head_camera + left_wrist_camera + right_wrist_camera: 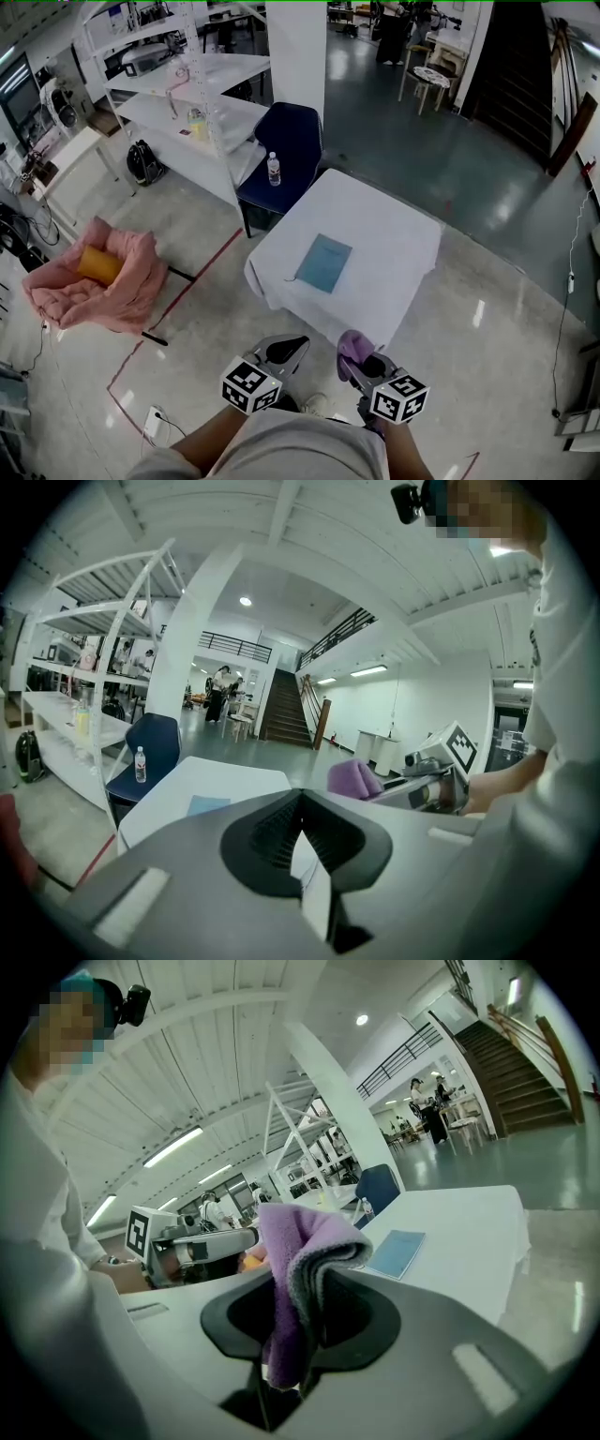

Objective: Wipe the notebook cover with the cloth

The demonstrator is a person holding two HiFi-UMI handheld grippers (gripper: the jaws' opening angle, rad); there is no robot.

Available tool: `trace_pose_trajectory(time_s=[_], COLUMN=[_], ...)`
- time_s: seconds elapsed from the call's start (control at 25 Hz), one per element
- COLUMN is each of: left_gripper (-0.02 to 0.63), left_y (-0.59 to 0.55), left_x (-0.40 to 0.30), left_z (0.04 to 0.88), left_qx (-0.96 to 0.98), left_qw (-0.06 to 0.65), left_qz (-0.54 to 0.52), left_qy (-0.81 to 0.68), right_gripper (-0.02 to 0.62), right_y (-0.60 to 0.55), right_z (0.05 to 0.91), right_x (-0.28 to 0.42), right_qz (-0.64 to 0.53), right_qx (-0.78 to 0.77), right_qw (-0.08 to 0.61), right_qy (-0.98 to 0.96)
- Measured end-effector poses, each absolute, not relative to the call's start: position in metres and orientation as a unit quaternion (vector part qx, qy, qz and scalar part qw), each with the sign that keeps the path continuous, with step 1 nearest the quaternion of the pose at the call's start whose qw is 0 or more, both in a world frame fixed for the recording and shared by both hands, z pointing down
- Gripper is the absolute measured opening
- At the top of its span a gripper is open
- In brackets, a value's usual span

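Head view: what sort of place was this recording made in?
Probably a large open lab or workshop hall: a glossy bare floor, white metal shelving along one side, a dark staircase at the back, and a lone white table holding a blue notebook.

purple cloth (pixel 300 1260), blue notebook (pixel 323 262), white table (pixel 394 234)

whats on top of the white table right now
Only the blue notebook, flat near the middle of the white-draped table. The purple cloth is off it, clamped in the right gripper. The drape hides what's under the table.
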State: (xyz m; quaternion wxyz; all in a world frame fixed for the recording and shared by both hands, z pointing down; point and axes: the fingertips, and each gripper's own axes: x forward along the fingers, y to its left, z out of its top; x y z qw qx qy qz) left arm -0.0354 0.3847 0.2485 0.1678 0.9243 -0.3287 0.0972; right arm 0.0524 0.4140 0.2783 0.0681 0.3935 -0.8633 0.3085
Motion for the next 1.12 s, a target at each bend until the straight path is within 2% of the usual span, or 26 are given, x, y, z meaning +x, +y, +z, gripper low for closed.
trace_pose_trajectory(time_s=[0.6, 1.12], left_gripper=[0.0, 0.0], left_y=[0.378, 0.282], left_x=[-0.026, -0.022], left_z=[0.256, 0.265], left_qx=[0.917, 0.923], left_qw=[0.178, 0.185], left_qz=[0.094, 0.093], left_qy=[-0.344, -0.325], right_gripper=[0.115, 0.115], right_y=[0.408, 0.319], right_z=[0.287, 0.296], right_x=[0.063, 0.067], right_qz=[0.313, 0.316], right_qx=[0.377, 0.398], right_qw=[0.063, 0.072], right_qy=[-0.869, -0.858])
